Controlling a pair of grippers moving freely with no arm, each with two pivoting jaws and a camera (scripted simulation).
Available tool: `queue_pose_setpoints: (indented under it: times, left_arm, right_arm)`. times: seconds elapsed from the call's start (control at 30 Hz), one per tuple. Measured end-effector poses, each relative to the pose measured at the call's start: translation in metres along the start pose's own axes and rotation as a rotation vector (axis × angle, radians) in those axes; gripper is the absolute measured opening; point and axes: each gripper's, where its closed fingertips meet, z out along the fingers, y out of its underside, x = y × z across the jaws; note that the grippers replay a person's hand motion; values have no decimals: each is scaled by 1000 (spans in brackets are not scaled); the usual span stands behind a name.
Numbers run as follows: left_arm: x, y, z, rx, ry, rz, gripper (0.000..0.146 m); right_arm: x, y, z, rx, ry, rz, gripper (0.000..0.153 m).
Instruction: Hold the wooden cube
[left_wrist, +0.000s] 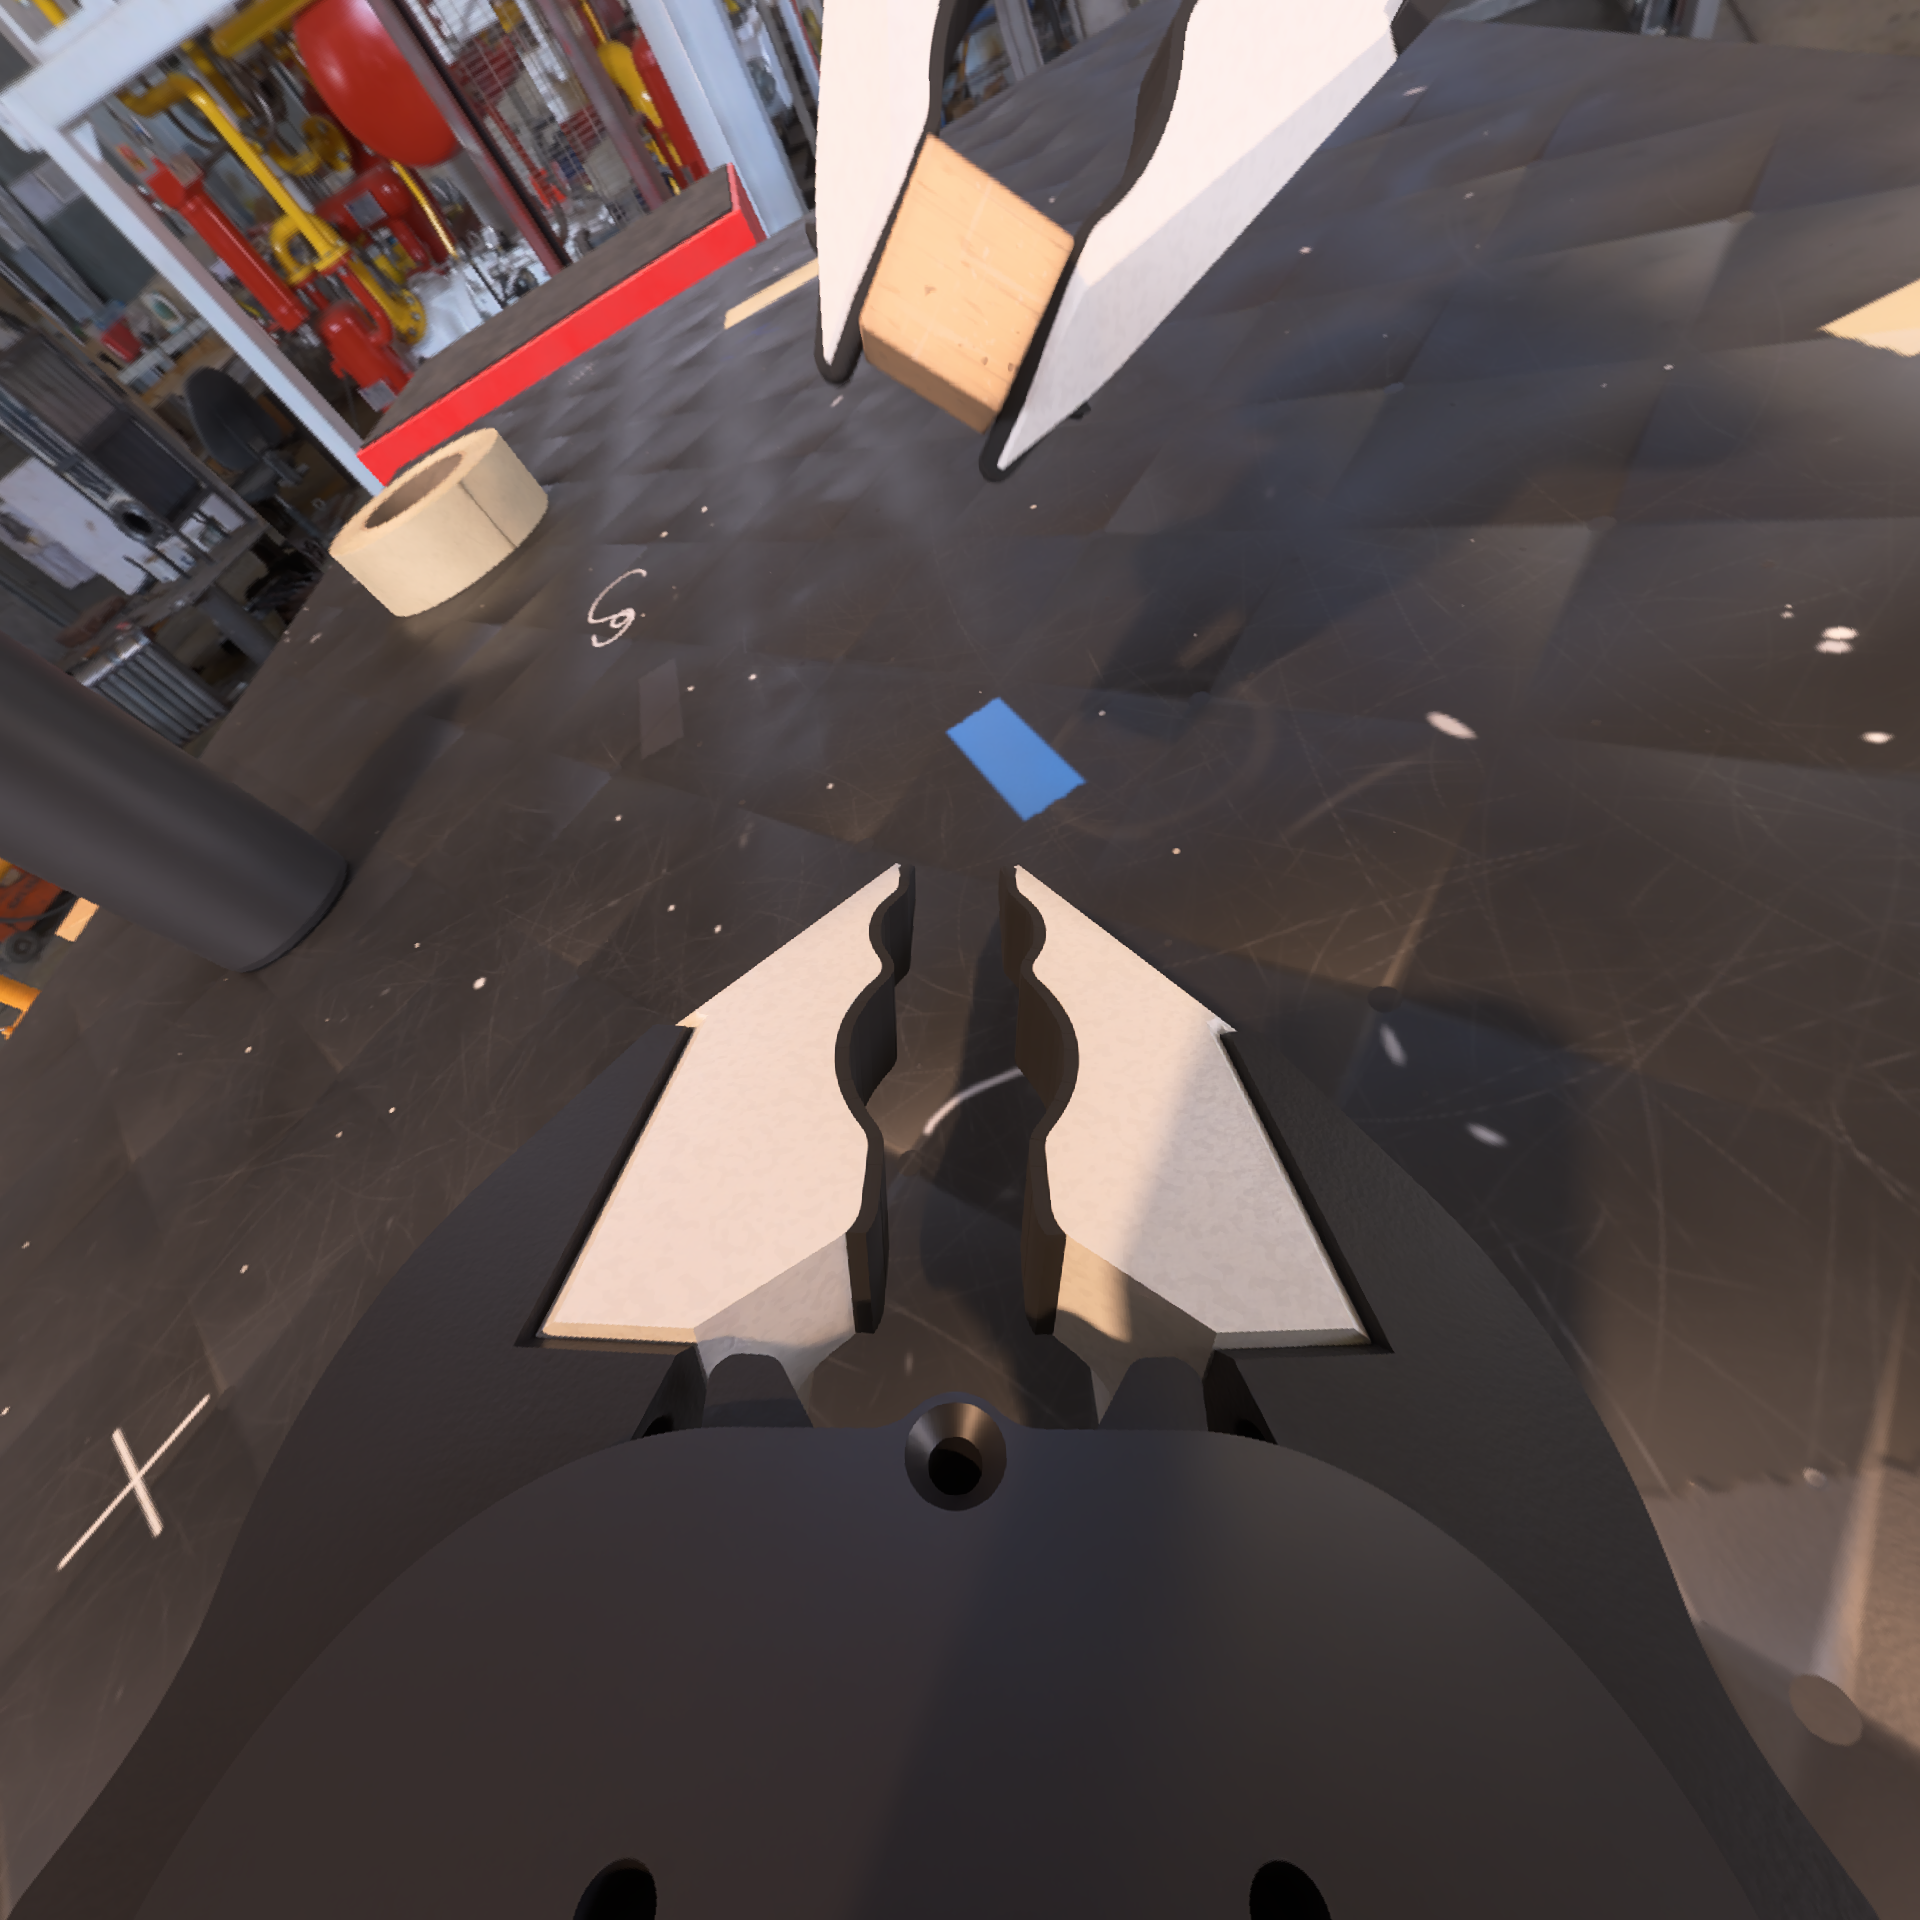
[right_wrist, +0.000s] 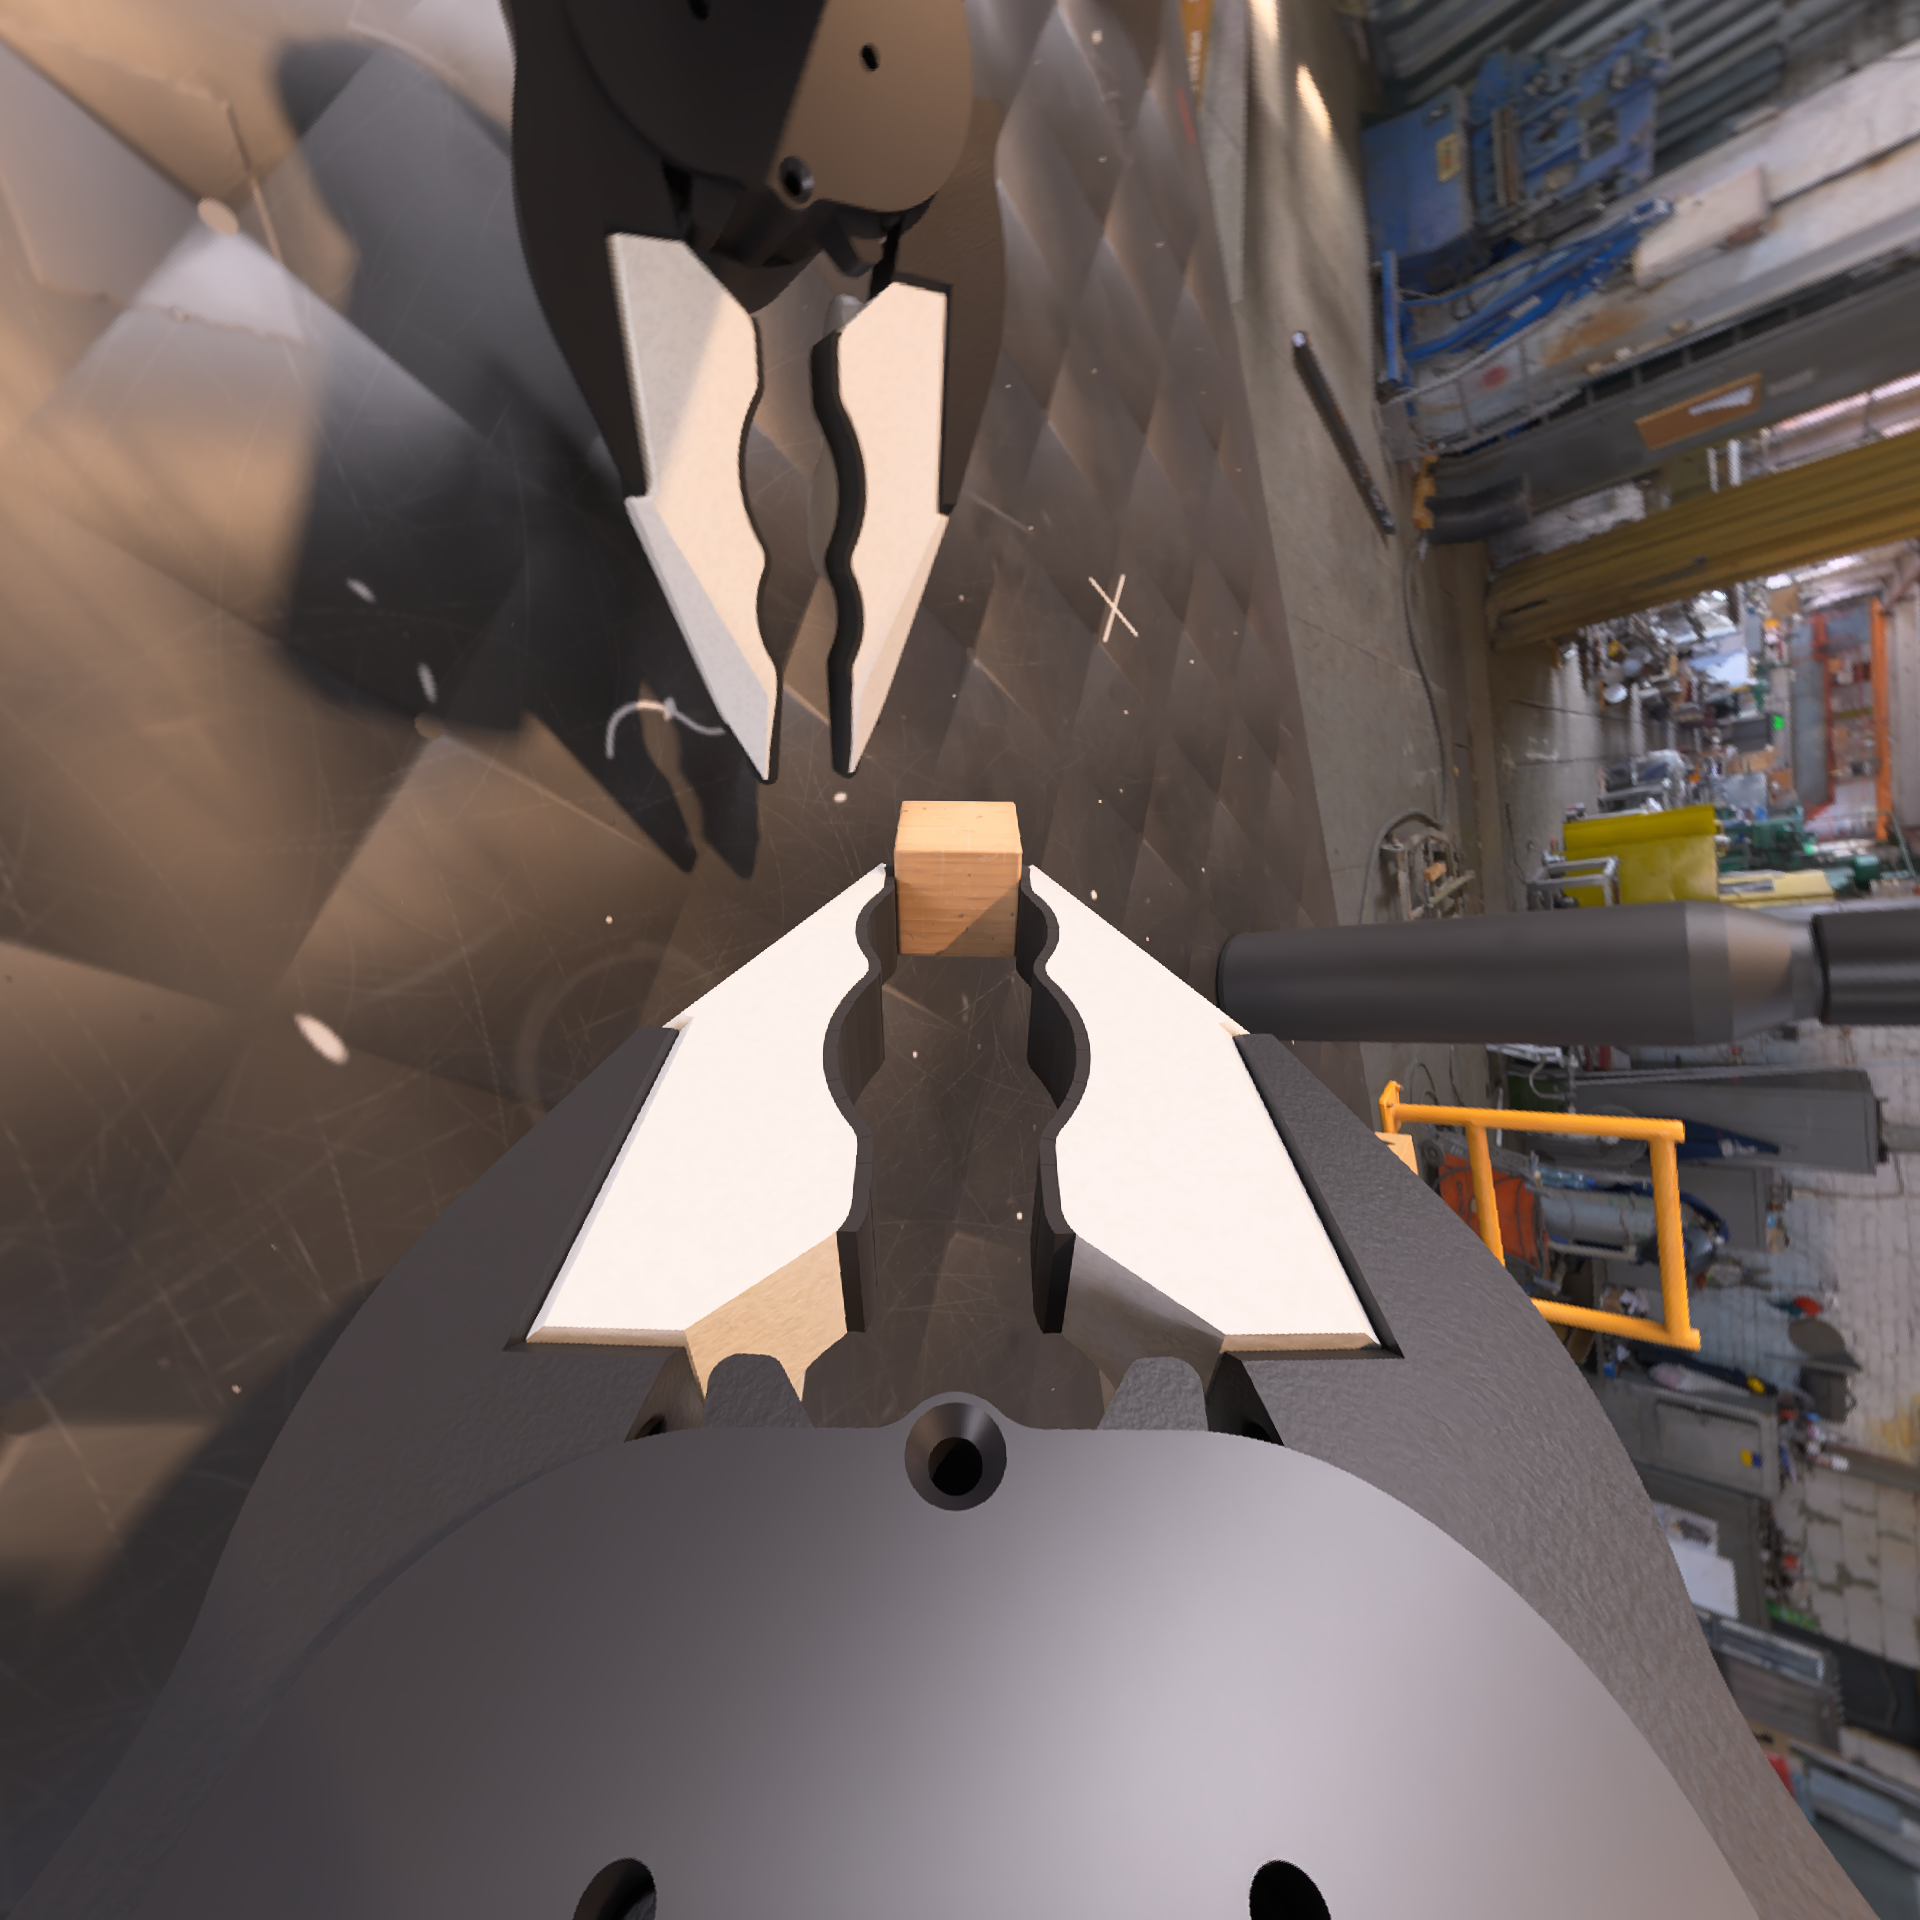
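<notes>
No legible words, brands or numbers anywhere. Only chalk-like white marks on the dark surface (left_wrist: 1455, 935): an X-shaped cross (left_wrist: 135, 1481) and a small looped scrawl (left_wrist: 613, 611), both left of the blue patch (left_wrist: 1013, 756). Cross also shows in right wrist view. Background signs too blurred to make out.

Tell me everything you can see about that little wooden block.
The wooden cube is a small block of pale, light-tan wood with faint grain lines and crisp edges. It sits pinched between the white fingertips of the right gripper, one finger pressed on each opposite side. In the left wrist view it hangs tilted above the dark scratched table, touching nothing else.
</notes>
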Motion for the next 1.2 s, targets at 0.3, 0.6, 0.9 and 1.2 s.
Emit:
queue_pose_setpoints:
  times: [0.3,0.6,0.9,1.2]
  left_arm:
    - [11,7,3,-46,58,8,15]
    - [15,6,4,-59,60,19,18]
    - [5,5,-2,-27,53,-45,27]
    - [2,3,-3,-10,58,-73,27]
  right_arm:
    - [-3,2,-3,-42,83,56,21]
    - [-12,0,-5,-51,112,8,21]
    - [-15,-7,-6,43,139,0,21]
    - [-13,-1,-1,51,163,-12,21]
